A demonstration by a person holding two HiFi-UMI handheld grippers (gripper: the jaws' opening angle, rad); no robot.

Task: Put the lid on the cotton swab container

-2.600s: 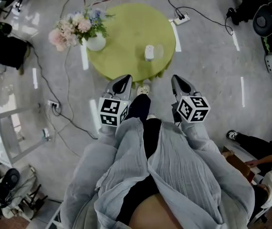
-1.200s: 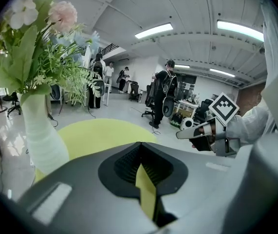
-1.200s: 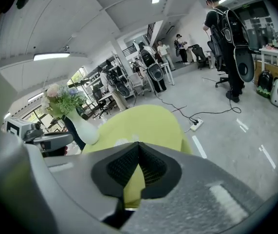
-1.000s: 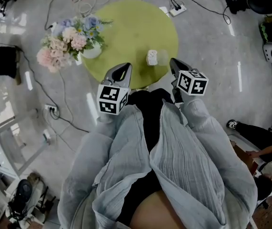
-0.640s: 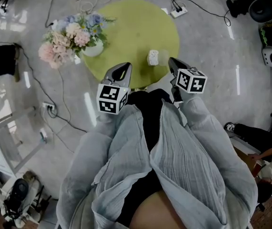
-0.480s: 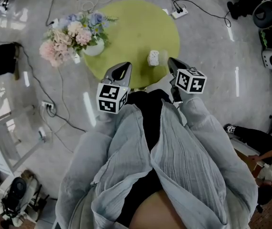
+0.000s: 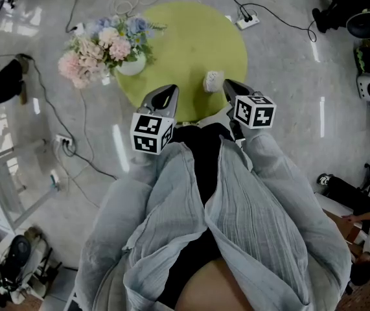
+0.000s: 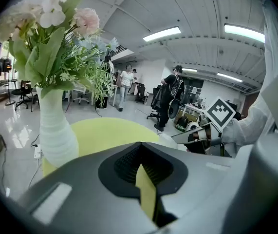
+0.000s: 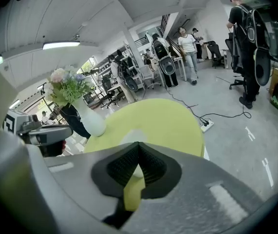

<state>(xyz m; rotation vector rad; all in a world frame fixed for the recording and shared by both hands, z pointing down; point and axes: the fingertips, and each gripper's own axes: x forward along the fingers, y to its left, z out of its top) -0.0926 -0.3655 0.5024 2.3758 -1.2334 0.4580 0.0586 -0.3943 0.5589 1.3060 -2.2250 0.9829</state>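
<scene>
The cotton swab container (image 7: pixel 212 81), small and white, stands near the front edge of the round green table (image 7: pixel 185 37). I cannot make out a separate lid in any view. My right gripper (image 7: pixel 226 85) sits just right of the container, jaws shut and empty; in the right gripper view the container (image 9: pixel 134 136) shows just beyond the closed tips (image 9: pixel 138 150). My left gripper (image 7: pixel 169 94) is over the table's front edge, left of the container, also shut with nothing held (image 8: pixel 140 149).
A white vase (image 7: pixel 131 63) of pink and blue flowers (image 7: pixel 100 41) stands at the table's left side, close ahead of the left gripper (image 8: pixel 56 130). Cables and a power strip (image 7: pixel 247 23) lie on the floor. People stand in the background.
The right gripper has moved left and forward until it is beside the container. The left gripper has stayed put. The table has drawn slightly nearer in the head view.
</scene>
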